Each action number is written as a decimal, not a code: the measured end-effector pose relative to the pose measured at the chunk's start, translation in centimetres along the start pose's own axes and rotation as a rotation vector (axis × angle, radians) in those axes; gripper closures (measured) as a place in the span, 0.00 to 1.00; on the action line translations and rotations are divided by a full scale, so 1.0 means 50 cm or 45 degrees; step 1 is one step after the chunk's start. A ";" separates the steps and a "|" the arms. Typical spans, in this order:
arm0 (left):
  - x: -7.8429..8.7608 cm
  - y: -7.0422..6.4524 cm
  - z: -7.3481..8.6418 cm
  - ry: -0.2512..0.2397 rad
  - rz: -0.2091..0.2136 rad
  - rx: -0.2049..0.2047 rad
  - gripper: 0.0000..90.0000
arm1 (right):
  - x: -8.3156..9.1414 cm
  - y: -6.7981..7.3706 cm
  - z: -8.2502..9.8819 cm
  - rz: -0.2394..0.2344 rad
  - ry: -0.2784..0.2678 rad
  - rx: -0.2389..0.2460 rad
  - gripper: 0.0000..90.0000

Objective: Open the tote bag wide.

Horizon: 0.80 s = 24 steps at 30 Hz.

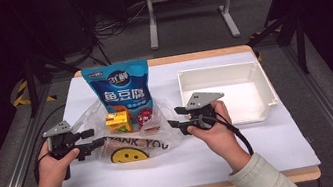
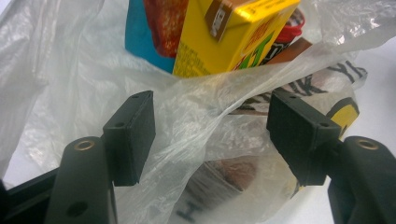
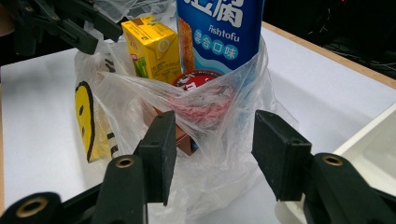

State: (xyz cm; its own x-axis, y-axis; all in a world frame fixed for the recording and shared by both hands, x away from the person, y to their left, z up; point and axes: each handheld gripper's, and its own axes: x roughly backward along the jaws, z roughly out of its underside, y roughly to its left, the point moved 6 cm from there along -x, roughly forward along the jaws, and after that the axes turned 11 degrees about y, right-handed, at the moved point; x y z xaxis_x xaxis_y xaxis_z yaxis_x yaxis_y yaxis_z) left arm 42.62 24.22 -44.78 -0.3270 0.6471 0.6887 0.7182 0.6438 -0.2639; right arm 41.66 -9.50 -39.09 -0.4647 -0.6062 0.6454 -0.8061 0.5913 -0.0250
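From the high view, the plastic bag is sitting on the white worktop just left of the white tray, with the left gripper and right gripper flanking it. The left gripper view is showing its jaws spread, film between them but not pinched, yellow juice carton above. The right gripper view is showing released jaws around the bag's film too, plus the blue fish tofu pouch.

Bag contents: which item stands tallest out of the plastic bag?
The blue fish tofu pouch. It stands upright well above the plastic bag rim; the yellow juice carton and the red-lidded cup beside it sit much lower.
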 end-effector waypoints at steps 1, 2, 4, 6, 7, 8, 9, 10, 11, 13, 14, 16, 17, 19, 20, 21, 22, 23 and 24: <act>-0.003 0.003 0.002 0.019 0.000 -0.011 0.38 | 0.000 0.000 0.000 0.000 0.000 0.000 0.56; -0.006 -0.001 0.005 0.034 0.020 0.008 0.43 | -0.001 0.000 0.000 -0.001 0.001 0.000 0.56; -0.006 -0.004 0.005 0.048 0.010 -0.004 0.55 | -0.002 0.001 0.000 -0.005 0.002 0.001 0.56; -0.001 -0.004 0.006 0.048 -0.002 -0.009 0.69 | -0.002 0.002 0.000 -0.007 0.002 0.004 0.56; 0.003 -0.004 0.007 0.048 0.000 -0.008 0.76 | -0.002 0.002 0.000 -0.009 0.001 0.003 0.56; 0.003 -0.004 0.007 0.048 0.000 -0.008 0.81 | -0.002 0.003 0.000 -0.011 -0.001 0.005 0.56; 0.005 -0.004 0.008 0.045 0.005 -0.015 0.81 | -0.002 0.003 0.000 -0.011 -0.001 0.005 0.56; 0.009 -0.005 0.008 0.044 0.003 -0.020 0.90 | -0.002 0.009 -0.002 -0.023 -0.006 0.018 0.56; 0.010 -0.006 0.008 0.045 0.003 -0.028 0.90 | -0.002 0.009 -0.002 -0.023 -0.006 0.018 0.56; 0.014 -0.012 0.011 0.051 -0.010 -0.038 0.93 | -0.002 0.015 -0.004 -0.034 -0.014 0.032 0.57; 0.015 -0.014 0.013 0.057 -0.011 -0.044 0.94 | -0.001 0.019 -0.006 -0.041 -0.020 0.037 0.57; 0.020 -0.019 0.017 0.066 -0.030 -0.058 0.96 | 0.000 0.034 -0.012 -0.071 -0.038 0.068 0.58; 0.024 -0.022 0.019 0.071 -0.036 -0.068 0.96 | 0.000 0.034 -0.012 -0.071 -0.038 0.068 0.58; 0.030 -0.029 0.022 0.060 -0.037 -0.077 0.97 | -0.003 0.052 -0.017 -0.104 -0.038 0.103 0.58; 0.033 -0.033 0.025 0.055 -0.033 -0.078 0.97 | -0.003 0.052 -0.017 -0.104 -0.038 0.103 0.58; 0.034 -0.037 0.027 0.056 -0.026 -0.081 0.97 | -0.006 0.059 -0.018 -0.121 -0.037 0.116 0.57; 0.034 -0.042 0.032 0.061 -0.022 -0.087 0.97 | -0.015 0.068 -0.016 -0.145 -0.019 0.139 0.56; 0.034 -0.042 0.032 0.061 -0.022 -0.087 0.97 | -0.015 0.068 -0.016 -0.145 -0.019 0.139 0.56; 0.034 -0.044 0.035 0.071 -0.017 -0.098 0.97 | -0.020 0.071 -0.014 -0.150 -0.003 0.146 0.55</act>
State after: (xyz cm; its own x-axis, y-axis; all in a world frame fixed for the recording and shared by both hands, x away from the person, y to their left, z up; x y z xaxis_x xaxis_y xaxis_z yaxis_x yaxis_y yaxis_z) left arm 39.39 24.64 -44.22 -0.3034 0.6136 0.7290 0.7598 0.6174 -0.2034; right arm 39.50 -6.43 -39.31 -0.3653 -0.6693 0.6471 -0.8916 0.4513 -0.0365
